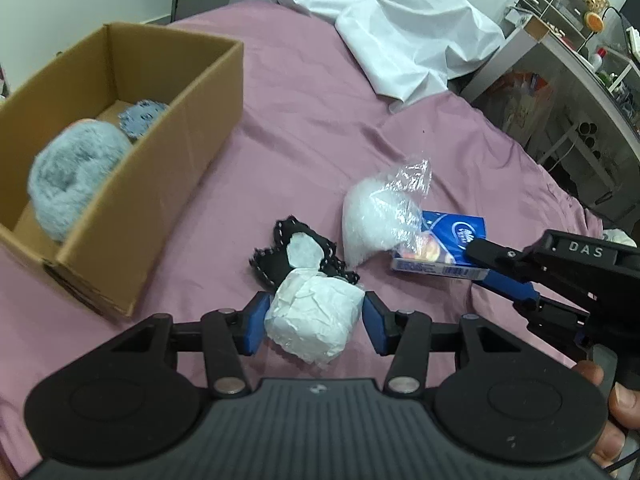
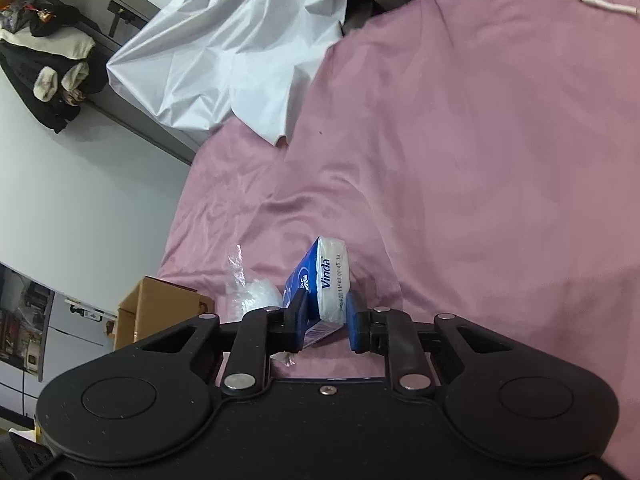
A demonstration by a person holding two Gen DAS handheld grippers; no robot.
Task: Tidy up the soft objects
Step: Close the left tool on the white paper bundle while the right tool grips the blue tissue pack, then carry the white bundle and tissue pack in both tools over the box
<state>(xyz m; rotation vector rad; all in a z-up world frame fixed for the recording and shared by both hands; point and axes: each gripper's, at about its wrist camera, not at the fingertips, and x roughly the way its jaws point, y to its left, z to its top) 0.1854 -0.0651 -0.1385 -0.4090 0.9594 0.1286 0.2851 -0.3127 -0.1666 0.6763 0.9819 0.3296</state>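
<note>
My left gripper (image 1: 314, 318) is shut on a crumpled white paper wad (image 1: 312, 320), held just above the pink bedsheet (image 1: 312, 120). Behind the wad lies a black cloth piece with white stitching (image 1: 288, 256) and a clear bag of white stuffing (image 1: 380, 216). My right gripper (image 2: 326, 316) is shut on a blue and white tissue pack (image 2: 330, 284); in the left wrist view that tissue pack (image 1: 440, 252) sits at the right with the right gripper (image 1: 486, 266) on it. A cardboard box (image 1: 192, 128) at the left holds a fluffy blue-grey item (image 1: 76, 176) and a small blue piece (image 1: 140, 116).
A white plastic sheet (image 1: 400, 20) is heaped at the far end of the bed. Shelving and clutter (image 1: 580, 40) stand to the right of the bed. In the right wrist view, clothes (image 2: 52, 64) hang on the wall at the upper left. A hand (image 1: 604, 412) grips the right tool.
</note>
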